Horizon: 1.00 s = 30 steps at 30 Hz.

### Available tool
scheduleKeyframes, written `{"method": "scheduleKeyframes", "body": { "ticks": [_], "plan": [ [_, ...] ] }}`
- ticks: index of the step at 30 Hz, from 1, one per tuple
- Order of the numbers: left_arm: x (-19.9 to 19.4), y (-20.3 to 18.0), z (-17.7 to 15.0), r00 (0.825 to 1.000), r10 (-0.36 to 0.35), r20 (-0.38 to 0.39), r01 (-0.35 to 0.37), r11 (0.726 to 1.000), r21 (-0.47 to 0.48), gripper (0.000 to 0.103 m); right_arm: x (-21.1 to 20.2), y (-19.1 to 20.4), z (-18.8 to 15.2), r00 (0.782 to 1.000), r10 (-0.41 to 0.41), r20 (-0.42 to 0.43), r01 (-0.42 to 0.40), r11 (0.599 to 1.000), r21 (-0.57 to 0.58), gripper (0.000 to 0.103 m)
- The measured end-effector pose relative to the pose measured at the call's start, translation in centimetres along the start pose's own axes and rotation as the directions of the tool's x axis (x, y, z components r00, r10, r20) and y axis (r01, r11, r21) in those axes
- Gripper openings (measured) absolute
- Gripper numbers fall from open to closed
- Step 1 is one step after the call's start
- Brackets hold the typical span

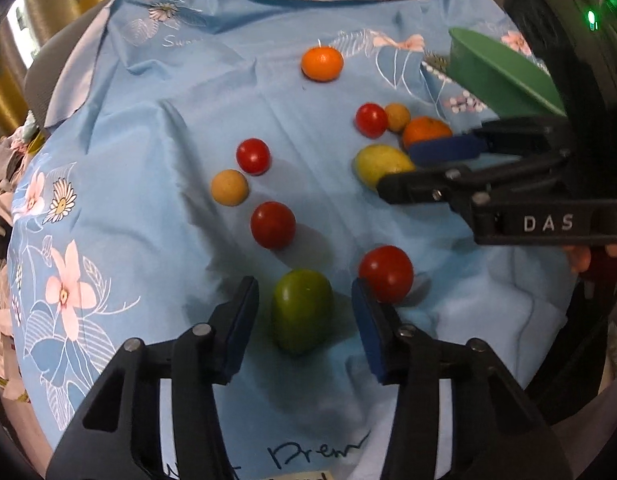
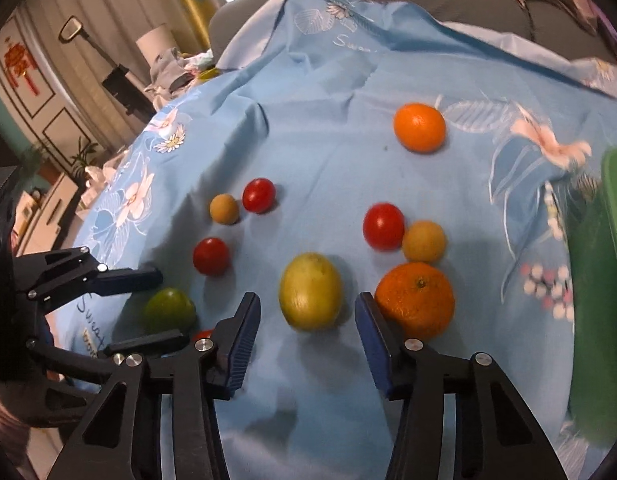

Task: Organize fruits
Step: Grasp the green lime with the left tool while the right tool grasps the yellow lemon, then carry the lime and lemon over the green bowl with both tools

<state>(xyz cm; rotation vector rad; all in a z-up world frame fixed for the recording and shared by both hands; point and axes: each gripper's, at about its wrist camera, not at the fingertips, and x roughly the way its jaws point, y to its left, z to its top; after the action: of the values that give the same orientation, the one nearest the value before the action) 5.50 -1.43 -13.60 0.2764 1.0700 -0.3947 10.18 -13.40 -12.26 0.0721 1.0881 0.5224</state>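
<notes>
We have each open hand-held gripper, left (image 1: 304,316) and right (image 2: 308,316), bracketing firm, smooth, roll-prone fruit: green fruit (image 1: 302,310), yellow fruit (image 2: 310,290); grip their middles gently

My left gripper (image 1: 304,322) is black plastic, its angular linkage arms pinned with silver screws and each finger faced by a ribbed blue pad (image 1: 236,332). My right gripper (image 2: 308,340) is built the same: black links, silver screw heads, blue pads (image 2: 372,344). White letters "DAS" (image 1: 548,223) mark its black body, beside a green light (image 1: 591,20).
</notes>
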Motion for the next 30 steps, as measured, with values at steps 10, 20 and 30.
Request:
{"method": "scheduleKeyframes", "body": {
  "ticks": [10,20,30],
  "plan": [
    [1.7,-0.2,1.0,0.993,0.004,-0.115,0.006,0.996,0.085,0.033,1.3,1.1,1.0,0.999,-0.032,-0.022,0.030,0.995,-0.093,0.038],
    [1.3,0.7,1.1,0.997,-0.025,-0.072,0.023,0.999,-0.021,0.032,1.1,1.1,0.8,0.999,-0.033,0.020,0.034,0.997,-0.069,0.037],
    [-1.7,0.7,0.8,0.998,-0.059,0.008,0.060,0.987,-0.146,0.033,-3.0,0.7,-0.2,0.991,0.044,0.125,-0.046,0.999,0.012,0.037]
  ]
}}
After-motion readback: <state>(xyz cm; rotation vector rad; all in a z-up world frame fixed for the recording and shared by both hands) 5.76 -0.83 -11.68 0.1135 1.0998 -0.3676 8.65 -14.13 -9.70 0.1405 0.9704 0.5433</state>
